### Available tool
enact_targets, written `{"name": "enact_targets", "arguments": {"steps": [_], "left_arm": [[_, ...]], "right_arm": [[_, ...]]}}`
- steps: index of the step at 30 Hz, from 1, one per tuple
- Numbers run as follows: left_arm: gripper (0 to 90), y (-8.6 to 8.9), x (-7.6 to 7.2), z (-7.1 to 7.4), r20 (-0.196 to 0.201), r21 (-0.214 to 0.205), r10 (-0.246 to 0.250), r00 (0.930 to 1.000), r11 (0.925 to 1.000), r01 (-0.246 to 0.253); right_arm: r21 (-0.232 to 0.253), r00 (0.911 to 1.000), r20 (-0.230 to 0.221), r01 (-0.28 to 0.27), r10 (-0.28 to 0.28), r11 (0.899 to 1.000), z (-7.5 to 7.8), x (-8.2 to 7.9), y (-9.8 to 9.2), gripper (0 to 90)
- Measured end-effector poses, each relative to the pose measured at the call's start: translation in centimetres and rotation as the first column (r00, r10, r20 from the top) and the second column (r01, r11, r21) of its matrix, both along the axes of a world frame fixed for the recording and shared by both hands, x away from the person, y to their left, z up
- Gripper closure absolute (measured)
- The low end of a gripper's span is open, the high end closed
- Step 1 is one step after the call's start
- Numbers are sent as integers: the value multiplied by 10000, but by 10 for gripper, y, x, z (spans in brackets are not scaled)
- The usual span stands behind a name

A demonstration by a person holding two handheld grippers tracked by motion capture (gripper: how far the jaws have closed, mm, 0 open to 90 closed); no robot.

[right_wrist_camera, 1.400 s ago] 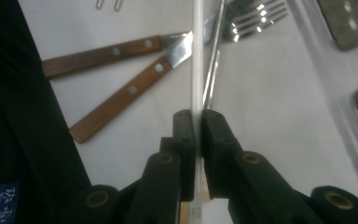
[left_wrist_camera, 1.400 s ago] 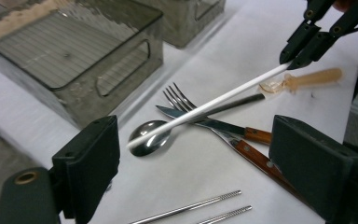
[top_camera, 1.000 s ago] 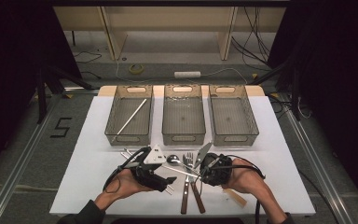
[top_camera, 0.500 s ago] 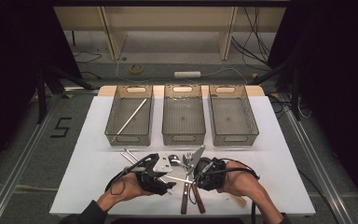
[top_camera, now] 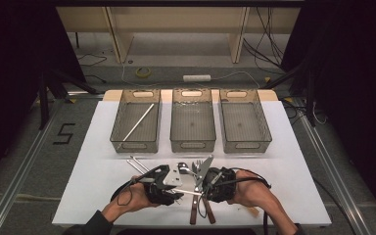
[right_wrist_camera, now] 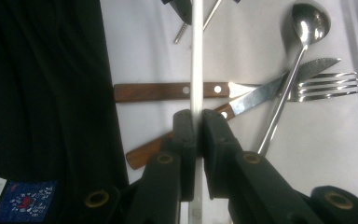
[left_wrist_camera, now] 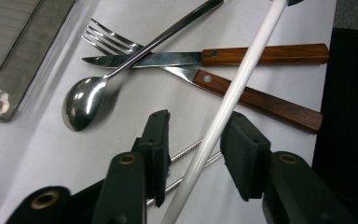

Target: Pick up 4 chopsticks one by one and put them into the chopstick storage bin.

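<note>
A long white stick (top_camera: 188,192) hangs level above the table between both grippers. My right gripper (right_wrist_camera: 196,116) is shut on the white stick (right_wrist_camera: 196,56) near one end. My left gripper (left_wrist_camera: 196,122) has the white stick (left_wrist_camera: 242,74) running between its jaws; they have just been closing, and a gap still shows on the left pad's side. Below lie a spoon (left_wrist_camera: 81,102), a fork (left_wrist_camera: 109,39) and two wooden-handled knives (left_wrist_camera: 265,53), crossed in a pile. In the high view the left gripper (top_camera: 164,187) and right gripper (top_camera: 214,183) face each other at the table's front.
Three clear bins stand in a row at the back: the left bin (top_camera: 135,146) holds another white stick (top_camera: 138,122), beside the middle bin (top_camera: 192,145) and right bin (top_camera: 247,145). Thin metal rods (top_camera: 137,164) lie left of the cutlery.
The left gripper's jaws have narrowed around the white stick. The right gripper has edged slightly left, still gripping the stick.
</note>
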State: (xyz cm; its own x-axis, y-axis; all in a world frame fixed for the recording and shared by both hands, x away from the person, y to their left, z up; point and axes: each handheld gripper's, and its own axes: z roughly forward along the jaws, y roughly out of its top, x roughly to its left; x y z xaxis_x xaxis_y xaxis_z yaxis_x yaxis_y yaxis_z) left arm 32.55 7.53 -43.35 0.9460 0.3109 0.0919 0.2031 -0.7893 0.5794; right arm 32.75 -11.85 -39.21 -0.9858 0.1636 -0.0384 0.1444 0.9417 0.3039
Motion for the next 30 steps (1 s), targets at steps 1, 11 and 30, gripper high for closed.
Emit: {"name": "enact_targets", "arguments": {"steps": [1, 11, 30], "left_arm": [[651, 0, 0, 0, 10, 73, -56, 10000, 10000, 56], [757, -1, -3, -1, -583, 443, -761, 9954, 9959, 787], [846, 16, 6, 4, -653, -17, 225, 9976, 9997, -227]], "right_arm": [[-10, 10000, -7, -42, 42, 10000, 0, 0, 0, 851], [117, 9986, -77, -521, 522, 9986, -1, -1, -1, 846], [2829, 9648, 646, 2272, -2548, 9319, 22, 19, -48, 417]]}}
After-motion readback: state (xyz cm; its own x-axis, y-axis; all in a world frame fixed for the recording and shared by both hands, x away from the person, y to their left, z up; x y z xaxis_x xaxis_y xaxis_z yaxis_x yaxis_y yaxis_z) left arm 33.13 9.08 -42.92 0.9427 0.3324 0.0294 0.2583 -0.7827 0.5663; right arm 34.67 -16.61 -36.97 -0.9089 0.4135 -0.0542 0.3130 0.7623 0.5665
